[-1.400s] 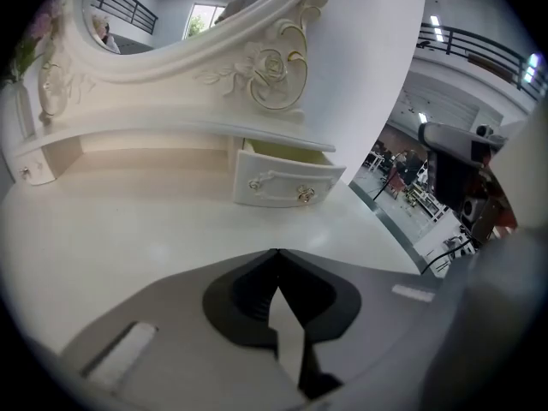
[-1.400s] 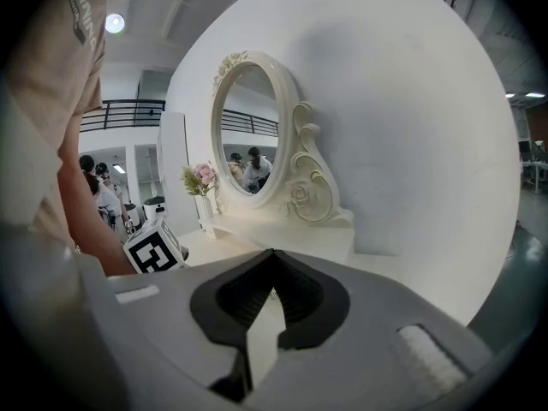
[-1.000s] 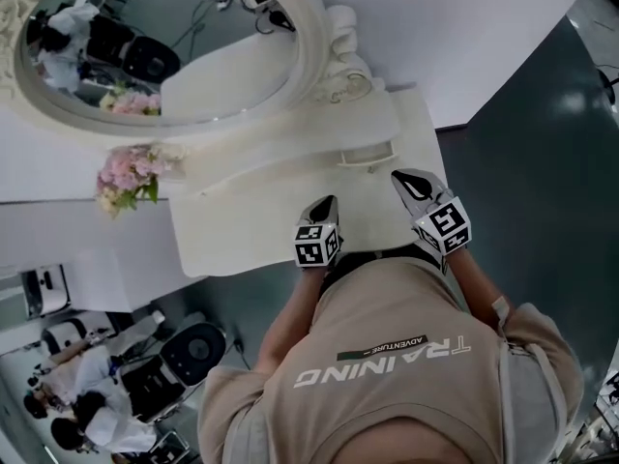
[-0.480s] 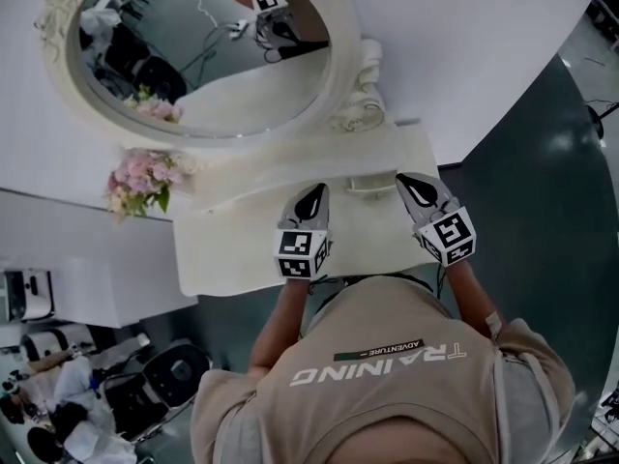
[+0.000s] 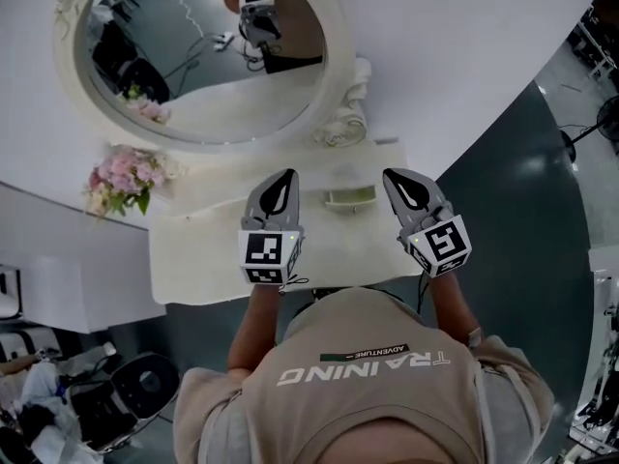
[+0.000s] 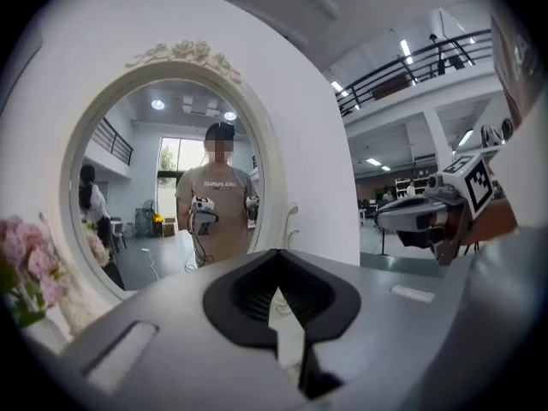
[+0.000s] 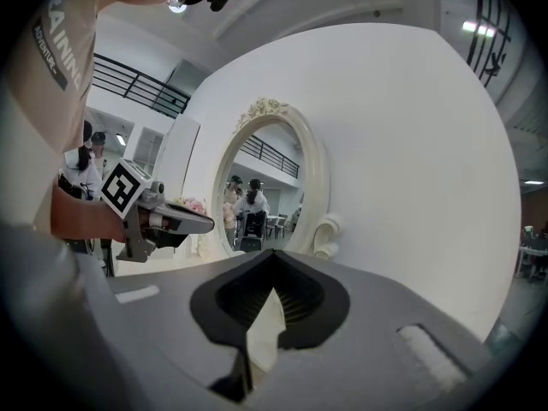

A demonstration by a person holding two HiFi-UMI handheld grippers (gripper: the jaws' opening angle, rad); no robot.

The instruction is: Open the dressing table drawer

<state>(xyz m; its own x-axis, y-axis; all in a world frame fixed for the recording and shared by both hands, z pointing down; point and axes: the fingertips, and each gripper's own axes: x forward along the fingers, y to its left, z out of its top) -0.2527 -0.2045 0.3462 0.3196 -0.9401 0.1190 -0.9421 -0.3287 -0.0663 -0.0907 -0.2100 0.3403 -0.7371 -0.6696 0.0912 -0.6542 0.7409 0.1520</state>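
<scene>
Left gripper (image 5: pixel 285 178), right gripper (image 5: pixel 397 179) fingers pressed together, over dressing table (image 5: pixel 193 259); small tray (image 5: pixel 348 199) between.

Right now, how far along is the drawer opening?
Nothing looks done yet: no drawer plainly pulled out shows on the dressing table. In hand, nothing: the left hand-held gripper and right hand-held gripper hover above its top, jaws shut and empty. Left: reach the drawer, grip it, pull.

Bright even light, fisheye edges (dark vignette)
</scene>
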